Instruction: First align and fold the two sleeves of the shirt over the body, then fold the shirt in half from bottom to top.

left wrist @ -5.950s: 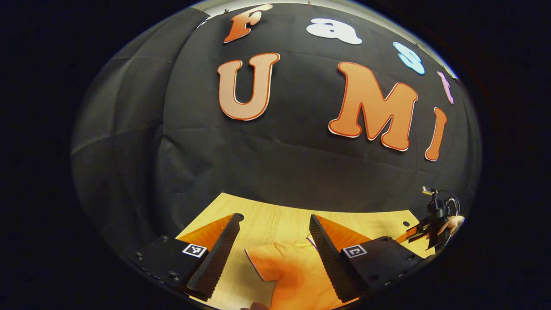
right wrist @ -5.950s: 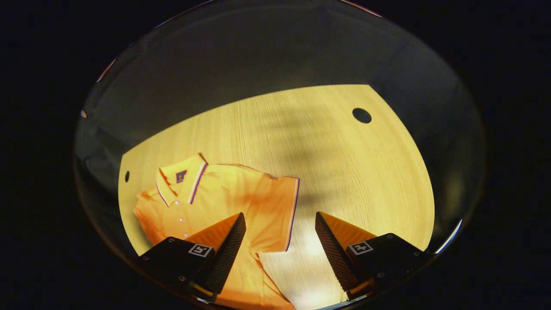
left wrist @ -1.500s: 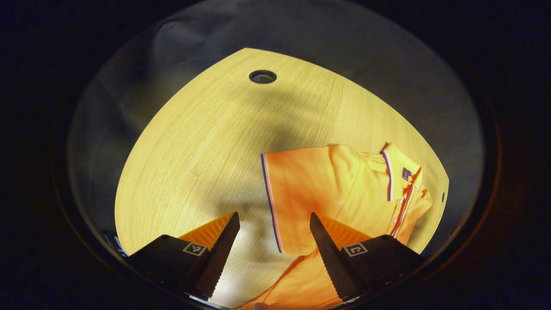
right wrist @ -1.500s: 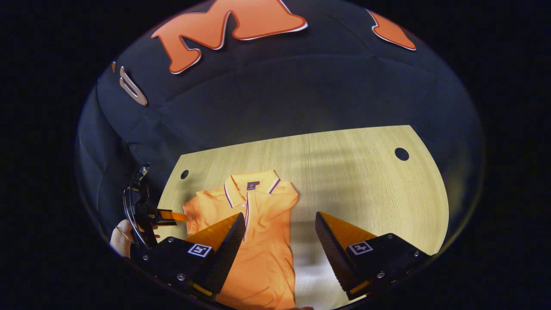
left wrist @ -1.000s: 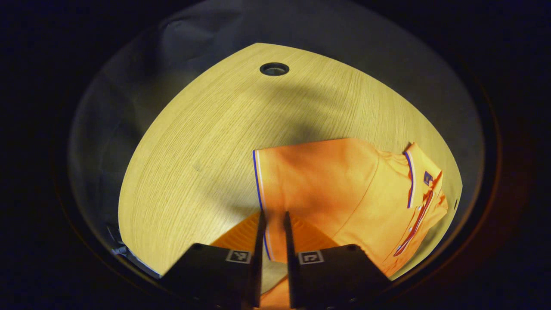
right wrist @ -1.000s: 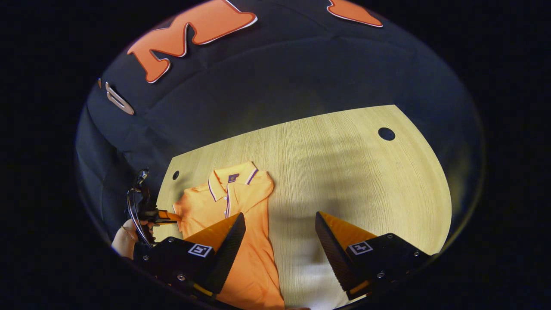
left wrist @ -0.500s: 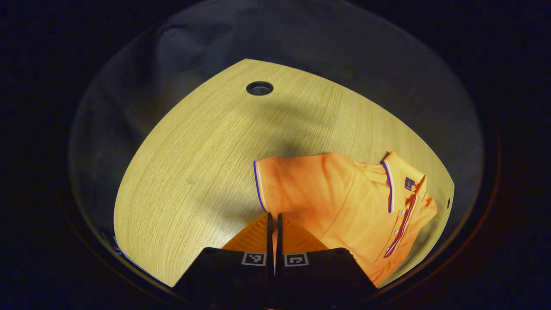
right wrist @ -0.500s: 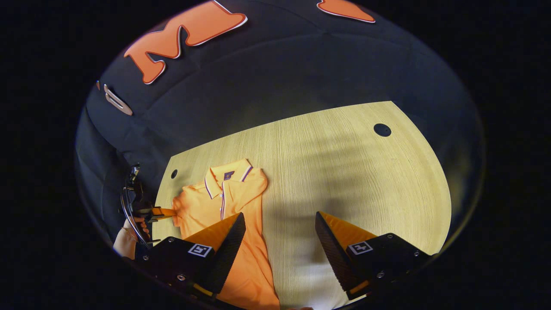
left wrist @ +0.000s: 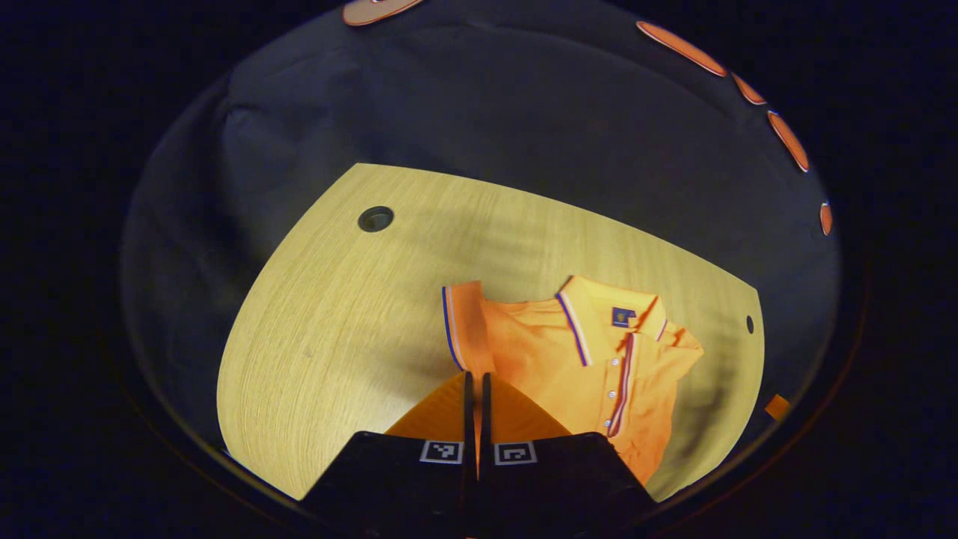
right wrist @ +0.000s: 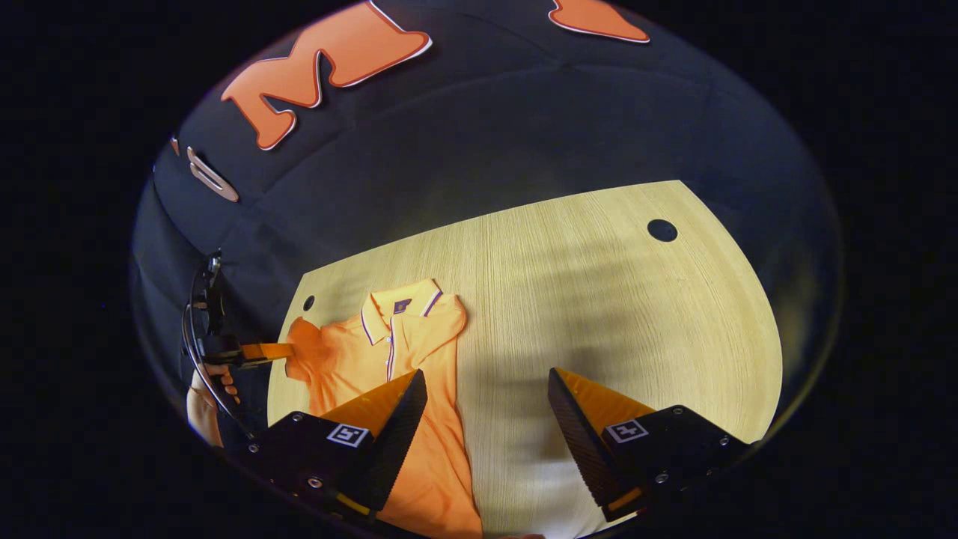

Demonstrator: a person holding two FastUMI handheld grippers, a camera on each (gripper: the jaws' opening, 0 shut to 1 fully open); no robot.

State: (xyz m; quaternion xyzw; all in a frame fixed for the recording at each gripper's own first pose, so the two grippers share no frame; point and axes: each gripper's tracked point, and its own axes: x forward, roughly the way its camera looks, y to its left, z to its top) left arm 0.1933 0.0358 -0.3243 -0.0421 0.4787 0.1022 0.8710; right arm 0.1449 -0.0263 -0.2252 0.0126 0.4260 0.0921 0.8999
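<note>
- Orange shirt (left wrist: 599, 359) lies on the wood counter (left wrist: 337, 314), collar toward the far wall; from the right gripper view it sits at the counter's left part.
- My left tool (left wrist: 475, 385) is clenched on the cuff of the left sleeve (left wrist: 460, 326), which stands lifted off the counter with its striped hem upright.
- I judge the pinch shallow: only the cuff edge seems caught, so it could slip out mid-fold and drop the sleeve askew.
- Pulling too hard toward the placket could drag the whole shirt and bunch the shoulder, spoiling the alignment.
- My right tool (right wrist: 486, 415) hangs released above the shirt's lower body (right wrist: 434, 464), touching nothing that I can see.
- With nothing pinning the body, the shirt may slide; the right side already looks folded in, and a tug could undo it.
</note>
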